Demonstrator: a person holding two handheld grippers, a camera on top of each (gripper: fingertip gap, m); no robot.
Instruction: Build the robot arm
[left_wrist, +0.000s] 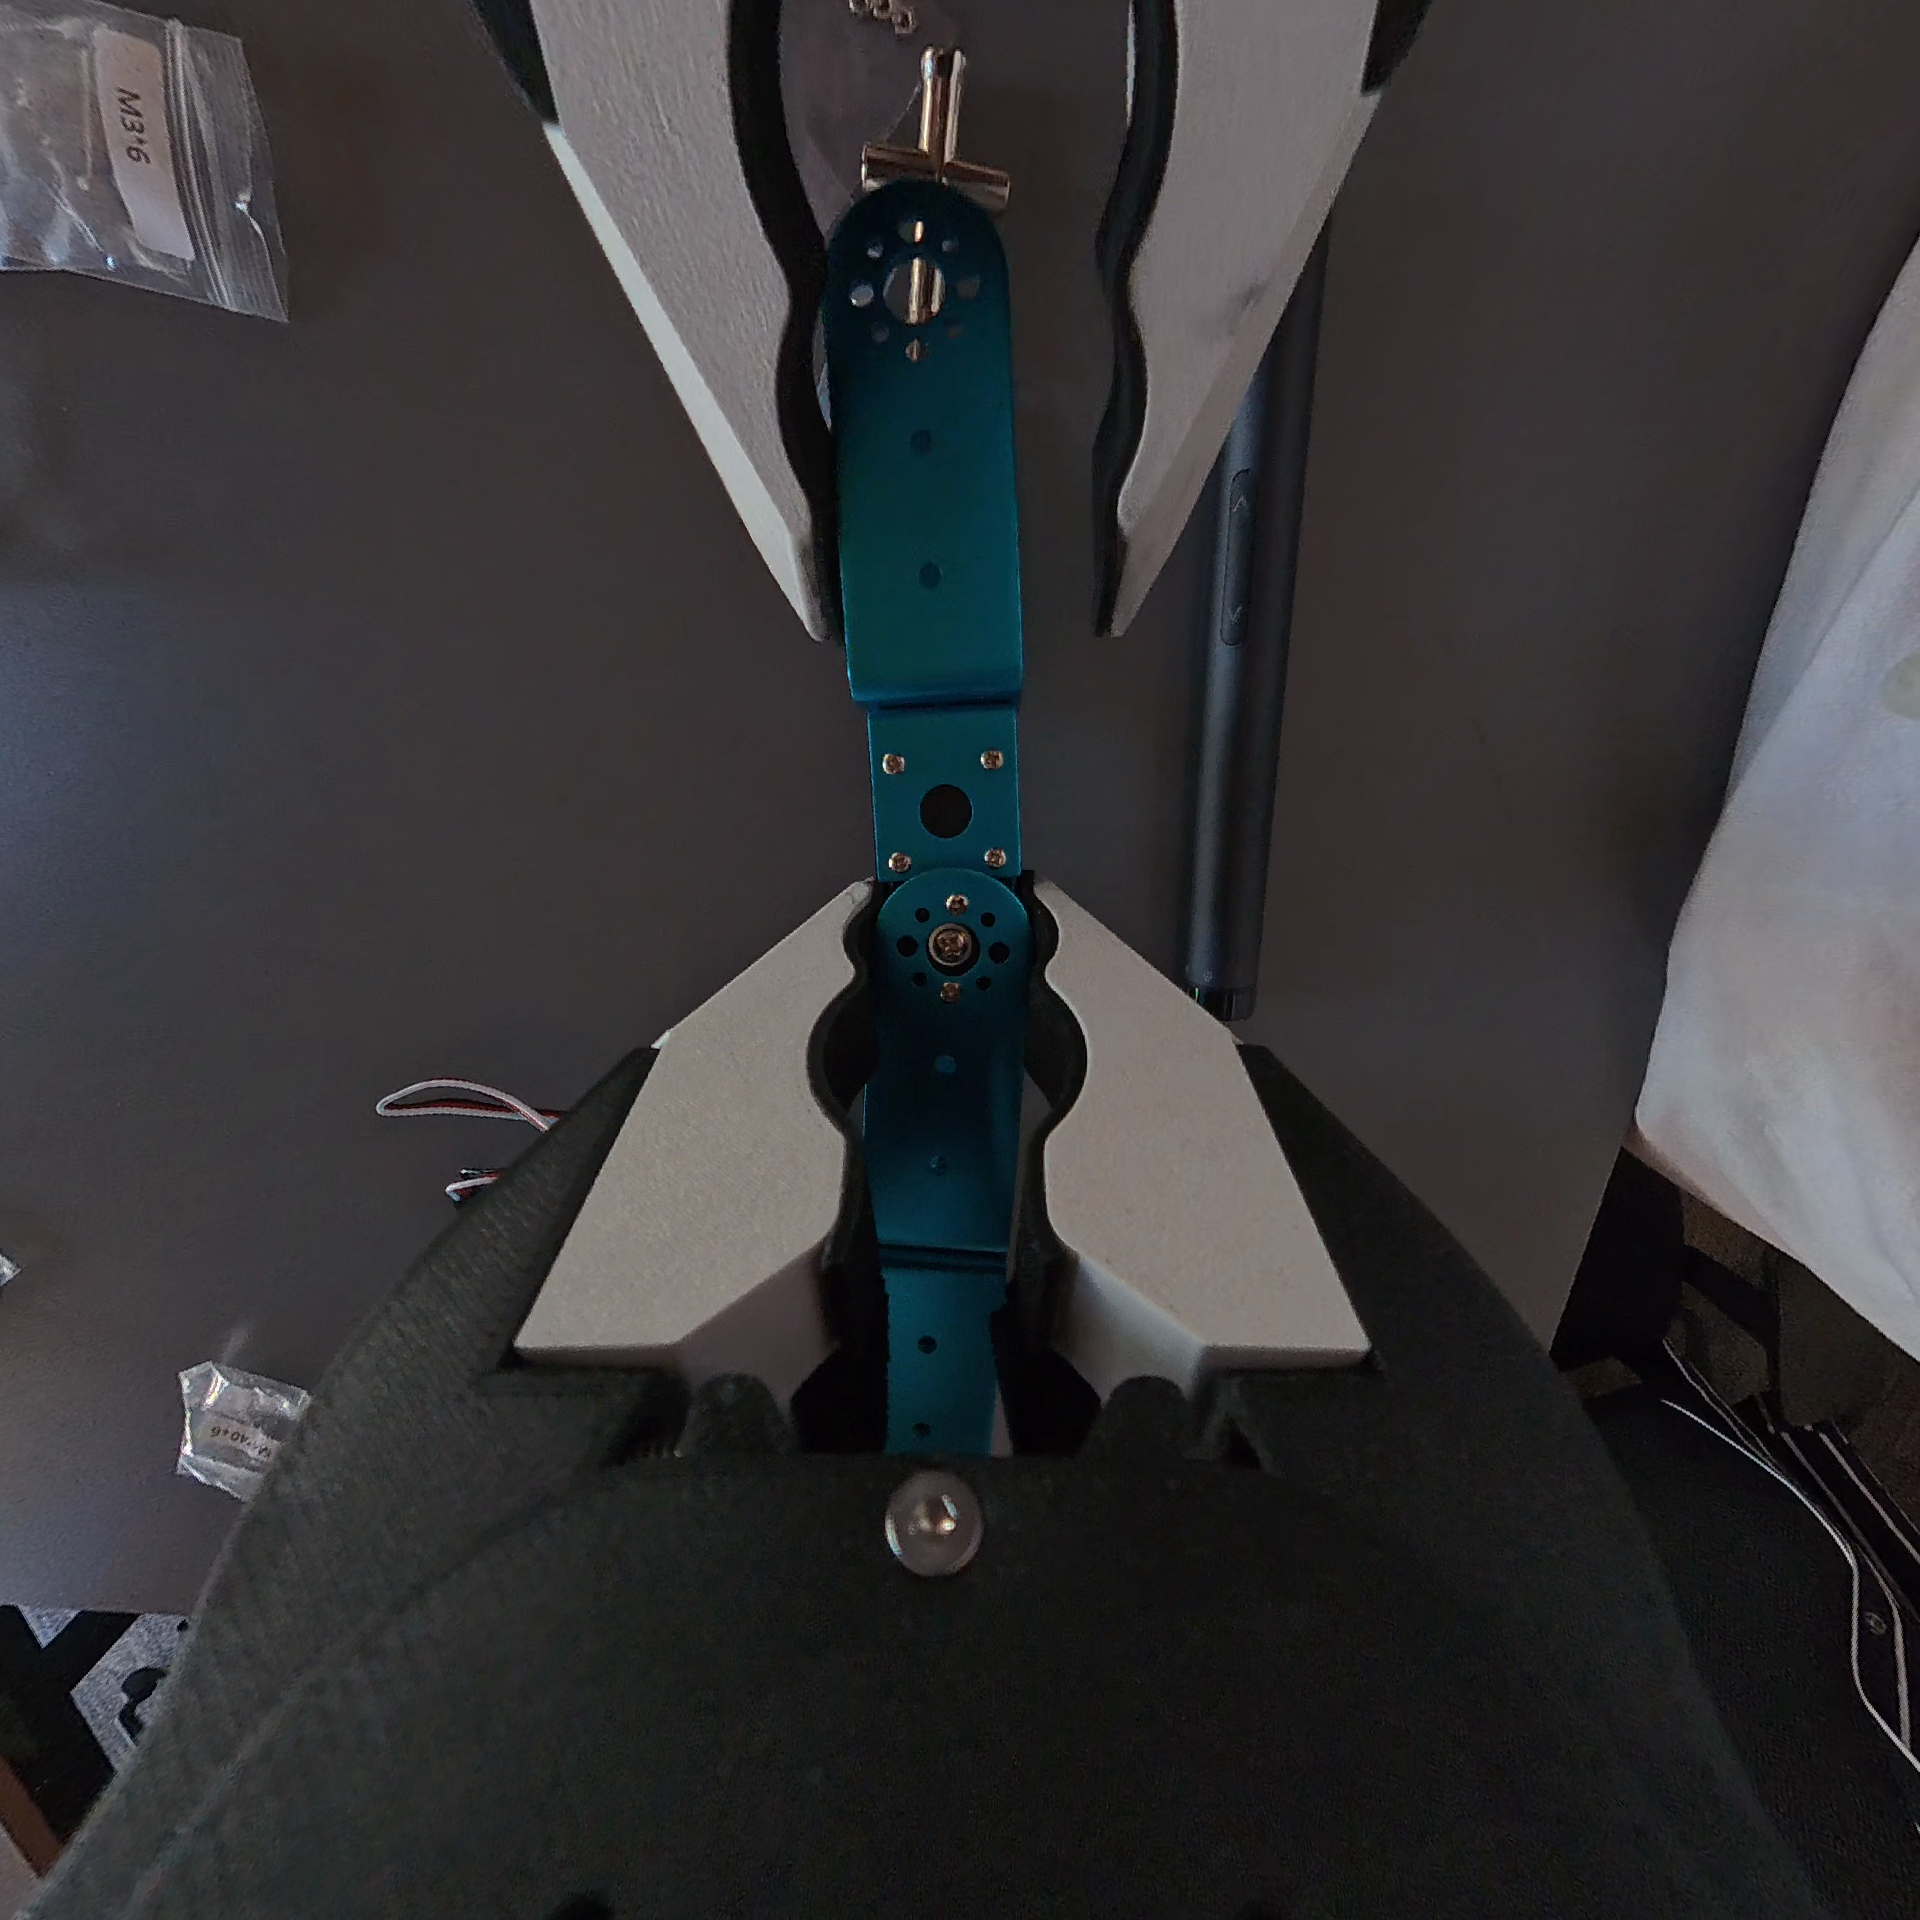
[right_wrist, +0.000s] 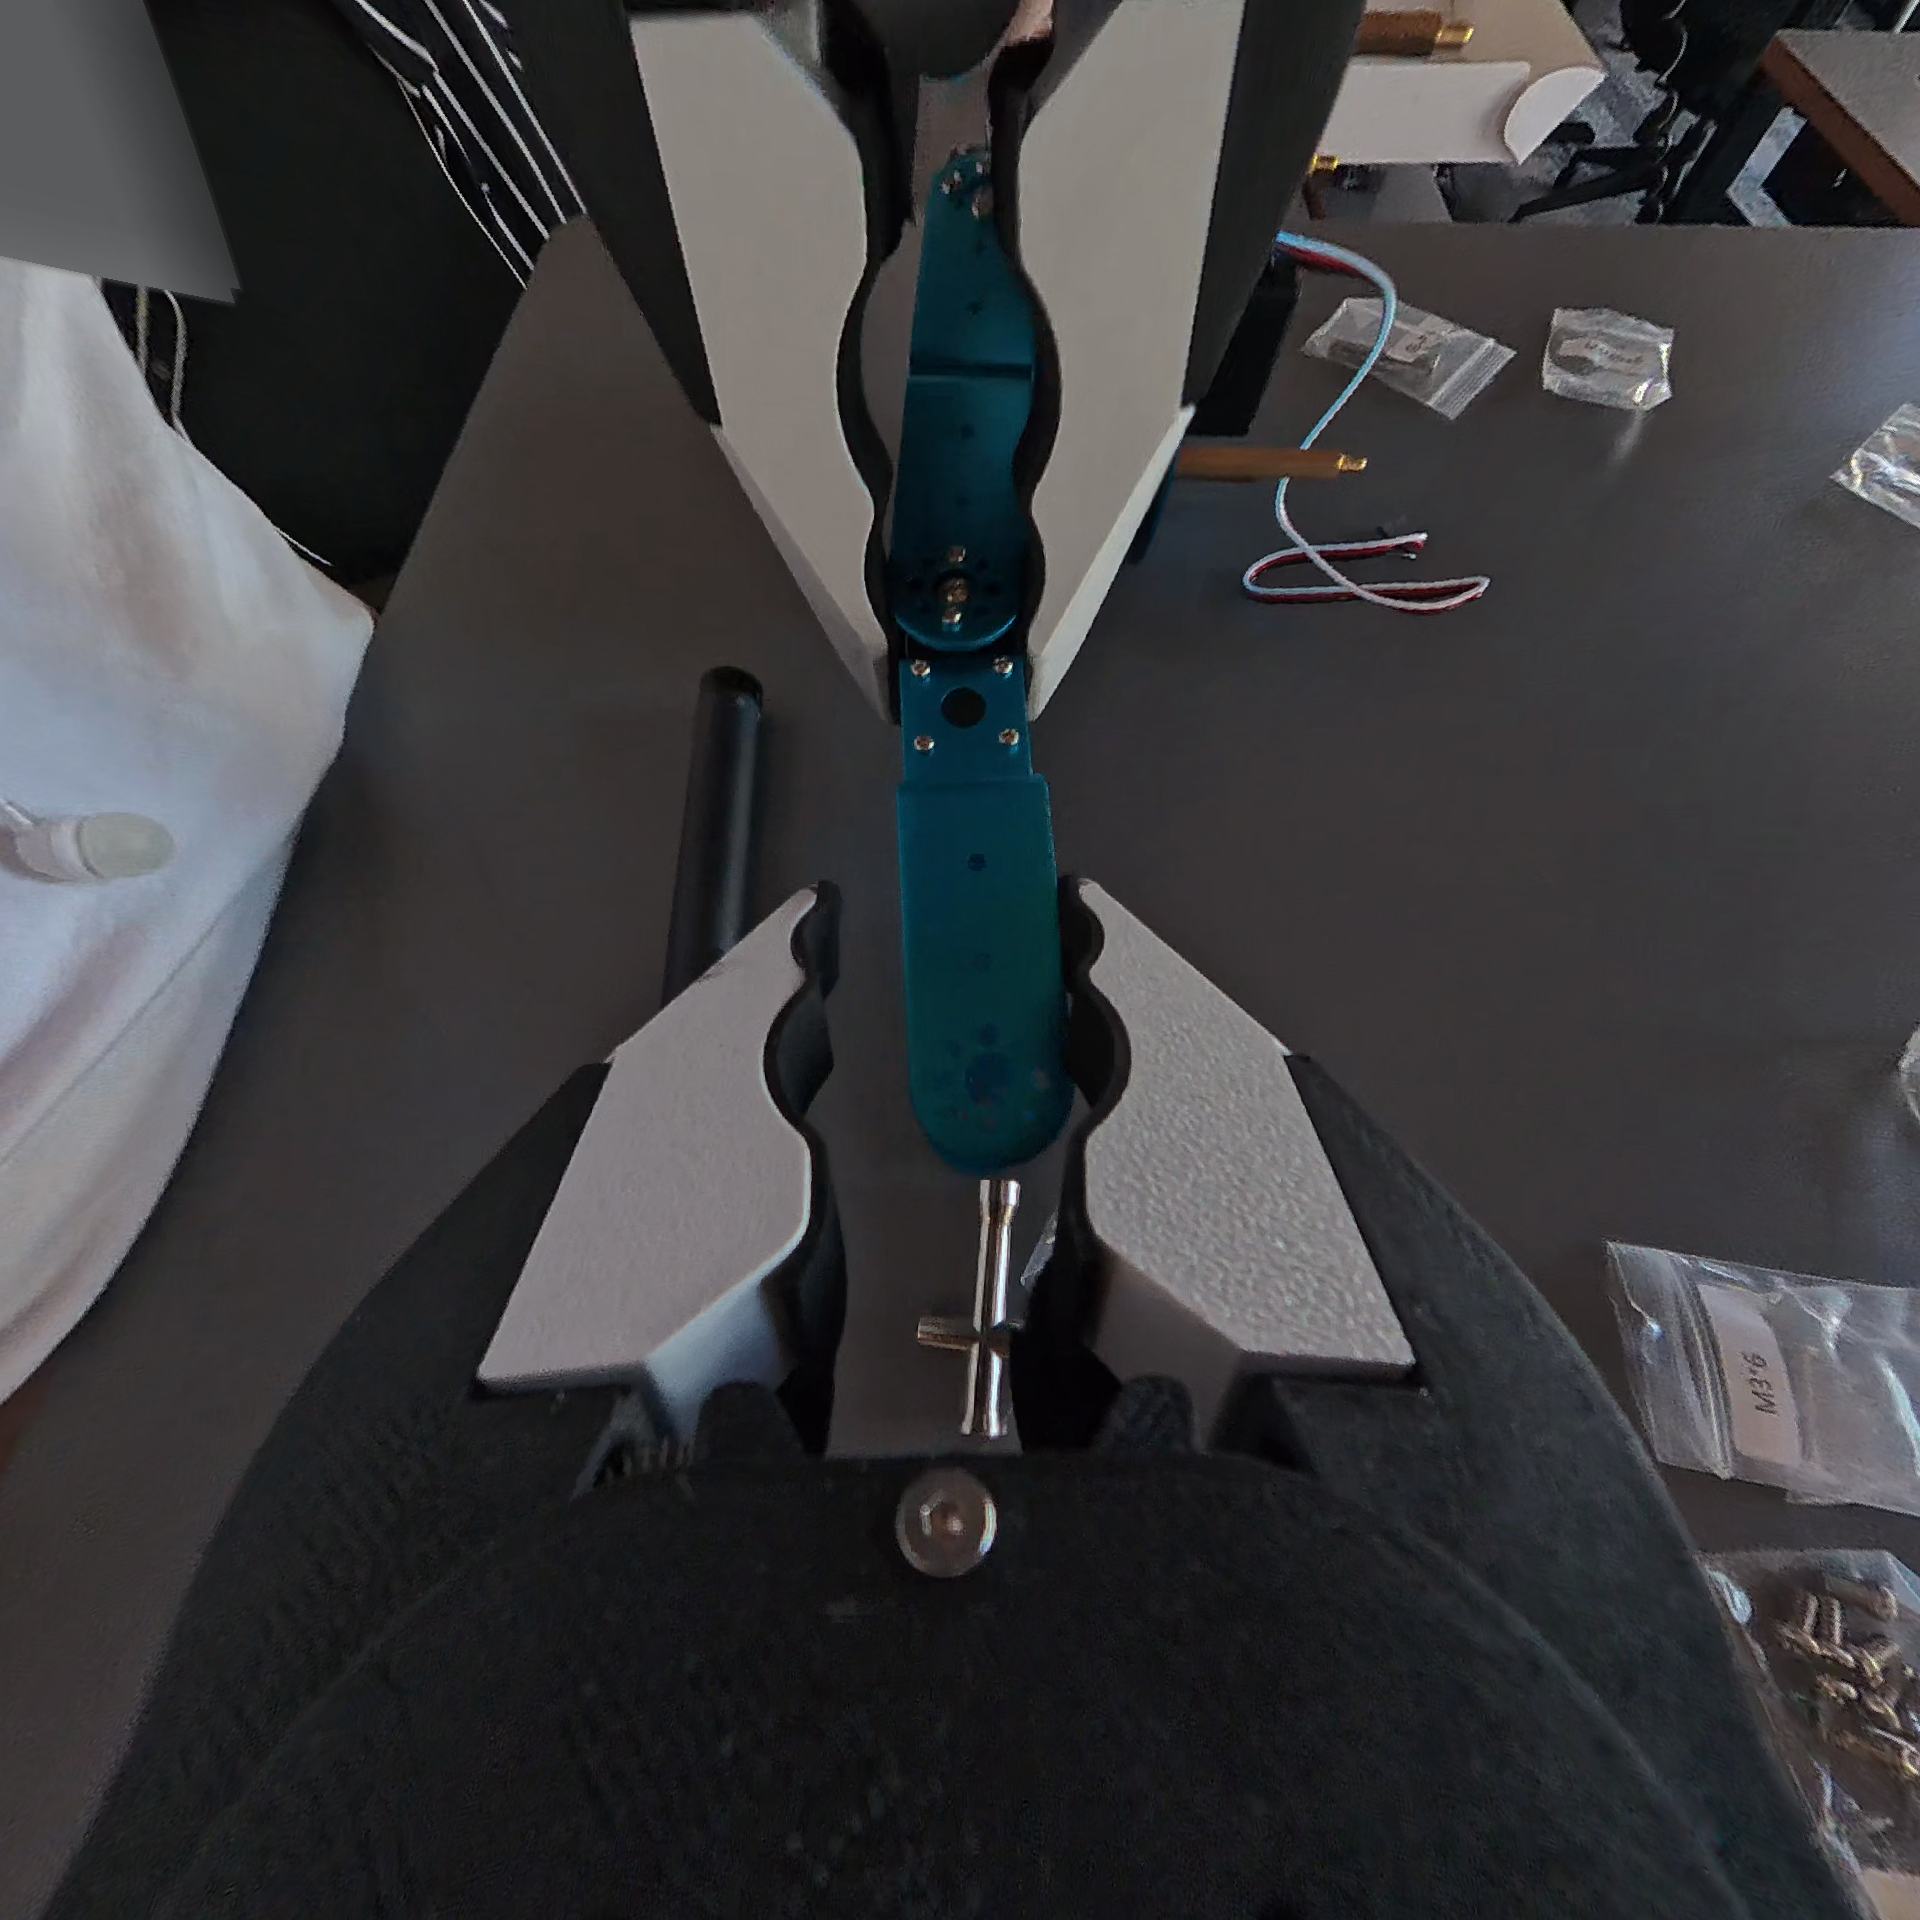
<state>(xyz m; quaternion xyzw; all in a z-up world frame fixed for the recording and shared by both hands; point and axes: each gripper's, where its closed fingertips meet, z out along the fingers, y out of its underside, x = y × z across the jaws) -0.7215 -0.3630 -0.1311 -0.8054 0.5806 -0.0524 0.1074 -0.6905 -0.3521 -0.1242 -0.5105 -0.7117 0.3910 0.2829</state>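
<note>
A blue metal bracket assembly (left_wrist: 940, 582) of linked perforated plates with small screws stretches between both grippers above the dark grey table (left_wrist: 416, 675). My left gripper (left_wrist: 951, 904) is shut on its near round end. It also shows at the top of the right wrist view (right_wrist: 961, 701). My right gripper (right_wrist: 951, 899) is open and straddles the bracket's (right_wrist: 977, 935) other end, with one finger against the bracket's edge. It shows at the top of the left wrist view (left_wrist: 961, 623). A small silver cross-shaped wrench (right_wrist: 985, 1320) lies between the right fingers, just behind the bracket's tip.
A black pen-like rod (left_wrist: 1236, 675) lies on the table beside the bracket. Clear bags of screws (right_wrist: 1766, 1371) lie at the right, and another bag (left_wrist: 135, 166) at the far left. A red-white wire (right_wrist: 1351, 561) and a brass standoff (right_wrist: 1268, 462) lie nearby. White cloth (right_wrist: 135, 675) borders the table's edge. Left tips to right tips: about 4 cm. It is some 8 cm from my right tips to the small silver cross-shaped wrench (right_wrist: 985, 1320).
</note>
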